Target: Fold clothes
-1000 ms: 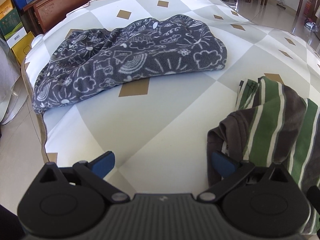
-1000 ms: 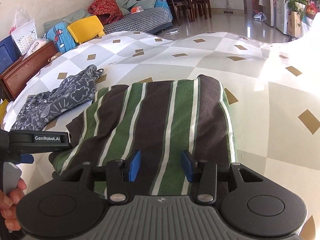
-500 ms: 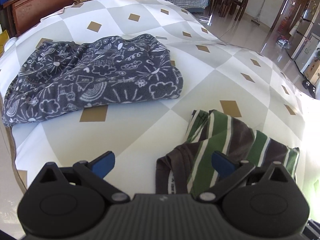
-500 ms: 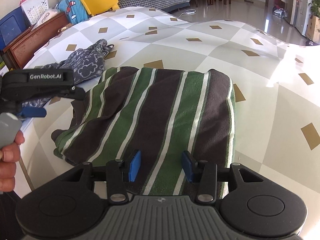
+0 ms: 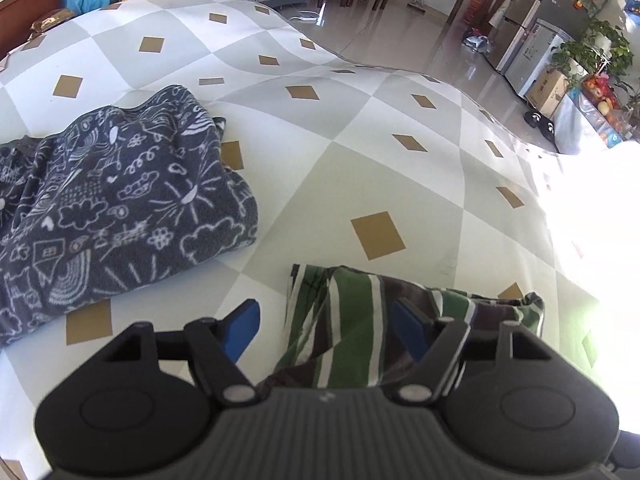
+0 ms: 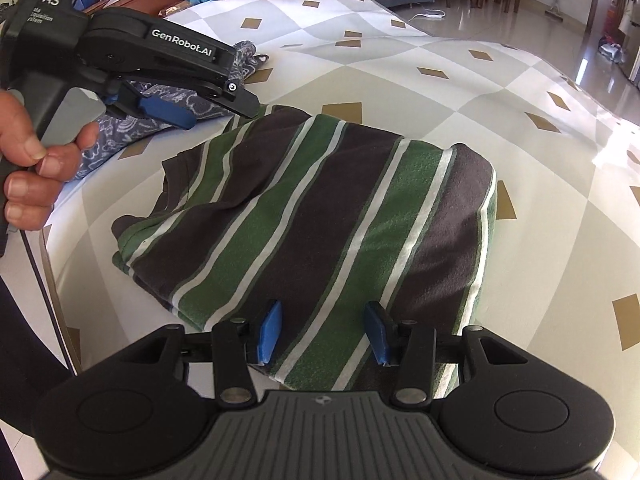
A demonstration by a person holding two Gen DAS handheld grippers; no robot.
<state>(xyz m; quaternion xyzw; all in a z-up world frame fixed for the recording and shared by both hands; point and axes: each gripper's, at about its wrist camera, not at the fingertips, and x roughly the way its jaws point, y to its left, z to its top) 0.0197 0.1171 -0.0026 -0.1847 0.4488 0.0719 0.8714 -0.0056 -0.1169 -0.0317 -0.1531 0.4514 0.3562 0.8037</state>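
1. Since a second ago, the left gripper [image 5: 324, 330] is swinging from the patterned fleece [image 5: 112, 216] onto the striped shirt [image 6: 320, 216]; its jaws are gaping wide over the shirt's left edge.
2. The right gripper [image 6: 322, 332] is hovering part-open, empty, at the near hem; the shirt is lying half-folded on the checked bedspread [image 6: 520, 128].
3. Next, probably: both are needing to pinch edges for another fold.

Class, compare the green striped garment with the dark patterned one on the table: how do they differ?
The striped garment has green, brown and white bands; the patterned garment is dark grey with white doodles. The striped one lies folded flat, the patterned one looser and rumpled. Both rest apart on the checked table cover.
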